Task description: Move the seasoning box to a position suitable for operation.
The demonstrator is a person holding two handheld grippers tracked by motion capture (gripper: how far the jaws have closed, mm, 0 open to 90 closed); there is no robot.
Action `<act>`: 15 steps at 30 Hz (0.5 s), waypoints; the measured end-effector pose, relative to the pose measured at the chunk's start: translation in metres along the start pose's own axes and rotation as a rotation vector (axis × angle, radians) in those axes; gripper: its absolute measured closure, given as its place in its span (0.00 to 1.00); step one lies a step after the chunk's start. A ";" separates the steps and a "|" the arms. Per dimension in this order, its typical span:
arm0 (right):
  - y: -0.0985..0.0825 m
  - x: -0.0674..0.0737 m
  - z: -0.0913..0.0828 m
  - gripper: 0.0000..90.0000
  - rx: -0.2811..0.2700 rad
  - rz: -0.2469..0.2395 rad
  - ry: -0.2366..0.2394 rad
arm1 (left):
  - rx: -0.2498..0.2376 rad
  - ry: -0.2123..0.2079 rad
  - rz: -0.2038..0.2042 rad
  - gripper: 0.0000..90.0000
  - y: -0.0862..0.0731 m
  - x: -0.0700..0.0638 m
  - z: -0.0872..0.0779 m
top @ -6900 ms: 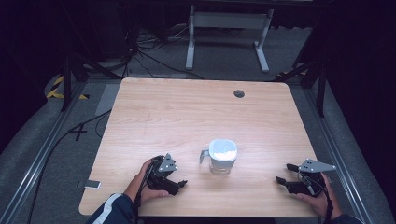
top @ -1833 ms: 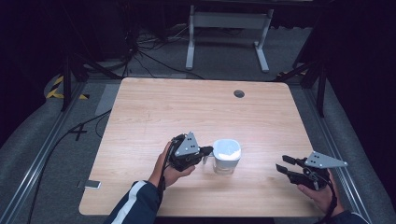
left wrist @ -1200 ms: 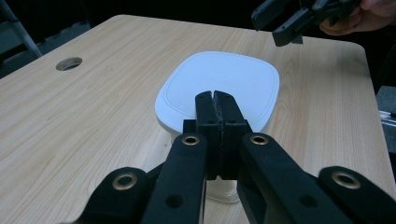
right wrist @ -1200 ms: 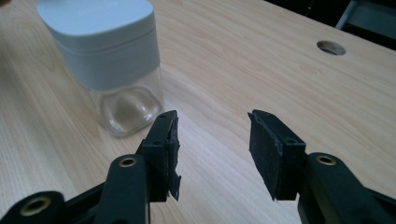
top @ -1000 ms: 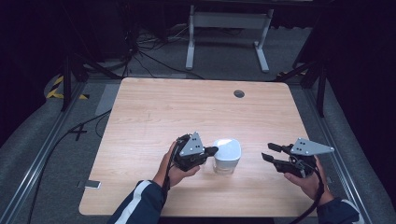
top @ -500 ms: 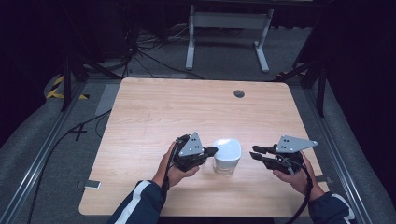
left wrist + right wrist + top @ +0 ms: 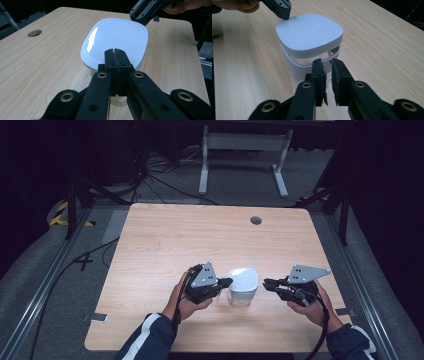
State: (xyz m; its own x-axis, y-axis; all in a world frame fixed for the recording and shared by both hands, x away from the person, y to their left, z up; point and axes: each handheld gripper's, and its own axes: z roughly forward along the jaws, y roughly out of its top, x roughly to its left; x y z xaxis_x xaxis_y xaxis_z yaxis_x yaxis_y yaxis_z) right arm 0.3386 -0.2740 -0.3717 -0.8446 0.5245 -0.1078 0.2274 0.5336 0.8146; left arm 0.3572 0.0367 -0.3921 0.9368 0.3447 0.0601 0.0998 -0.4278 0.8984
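A: From the high view, where does the white-lidded container (image 7: 242, 285) sit?

B: On the tabletop (image 7: 210, 235), near its front edge, about midway between the side edges. The left gripper (image 7: 223, 283) is up against the container's left side at lid height, and the right gripper (image 7: 267, 283) is just beside its right side, apart from it by a narrow gap.

A: And the left gripper view?

B: Its jaws are pressed together with nothing between them, and the tips sit at the near rim of the lid (image 7: 116, 40). I can't tell whether they press on it or just hover. The right gripper's tip (image 7: 140, 12) shows past the lid's far edge.

A: The right gripper view?

B: Those jaws have just been closing and now stand narrow, a thin slit between the pads (image 7: 319, 72), nothing in it. They point at the container's side (image 7: 307, 68), where the lid stands lifted a little over the clear body, with a gap under its edge.

A: So how should this step be done?

B: My guess is the lid is coming off. I'd keep the left gripper steady as a brace so the container doesn't slide toward the tabletop's left edge. Bring the right tips in level with that gap under the lid, slowly, then lever upward rather than push sideways. The container looks light, so a sideways shove could tip it
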 end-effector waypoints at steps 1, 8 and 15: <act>0.001 0.000 0.001 0.94 0.004 -0.003 0.006 | 0.000 -0.001 -0.004 1.00 0.000 0.000 0.000; 0.004 0.001 0.008 0.99 0.051 -0.016 0.024 | 0.006 -0.004 0.000 1.00 -0.001 0.000 0.000; 0.009 0.001 0.012 0.99 0.064 -0.026 0.035 | 0.023 0.004 0.003 1.00 -0.003 -0.002 0.005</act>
State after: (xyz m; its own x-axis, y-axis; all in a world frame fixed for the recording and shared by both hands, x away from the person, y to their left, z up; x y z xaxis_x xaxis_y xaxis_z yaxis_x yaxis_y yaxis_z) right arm 0.3455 -0.2610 -0.3710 -0.8669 0.4867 -0.1075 0.2344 0.5885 0.7738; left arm 0.3571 0.0335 -0.3973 0.9356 0.3470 0.0646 0.1047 -0.4478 0.8880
